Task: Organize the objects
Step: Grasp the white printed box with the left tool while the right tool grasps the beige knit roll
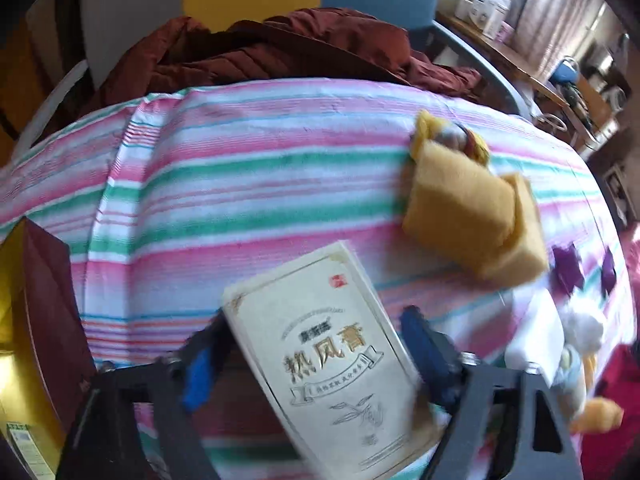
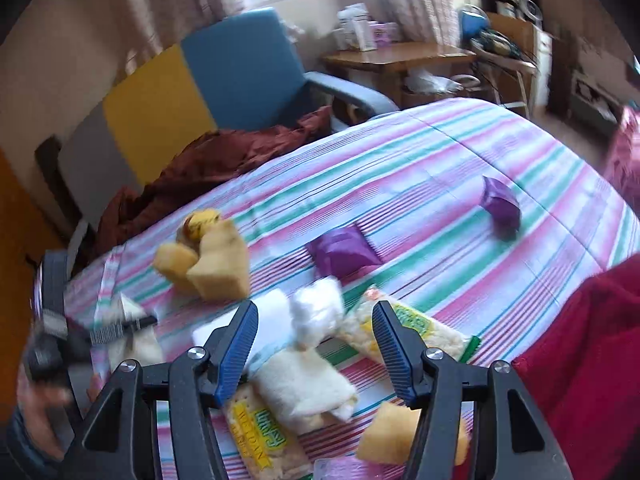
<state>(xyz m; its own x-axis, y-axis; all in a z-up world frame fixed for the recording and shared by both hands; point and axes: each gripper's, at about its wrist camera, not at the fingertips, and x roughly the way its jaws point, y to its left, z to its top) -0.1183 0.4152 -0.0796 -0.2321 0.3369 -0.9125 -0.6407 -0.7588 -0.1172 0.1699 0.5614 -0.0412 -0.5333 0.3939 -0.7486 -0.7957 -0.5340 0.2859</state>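
Now, the cream box [image 1: 320, 356] with gold lettering sits between your left gripper [image 1: 316, 354] fingers, over the striped bedspread [image 1: 240, 168]. Its long axis runs along the fingers but skewed, top end leaning up and left, bottom end down and right. The left blue pad [image 1: 198, 376] is at the box's left edge; the right pad looks just off the right edge. Motion blur hides the contact, so you can't call it a firm grip.

Your right gripper [image 2: 316, 344] stands half open with nothing clamped. It hangs over a white rolled cloth [image 2: 304, 388] and two cracker packets [image 2: 404, 340], none touched.

Further out: yellow plush toy [image 1: 472, 208] beyond the box to the right, two purple pouches [image 2: 344, 250] farther across the bed, dark red box [image 1: 52, 304] at the left edge.

Judgement: the left hand owns the box. Square the skew before carrying.
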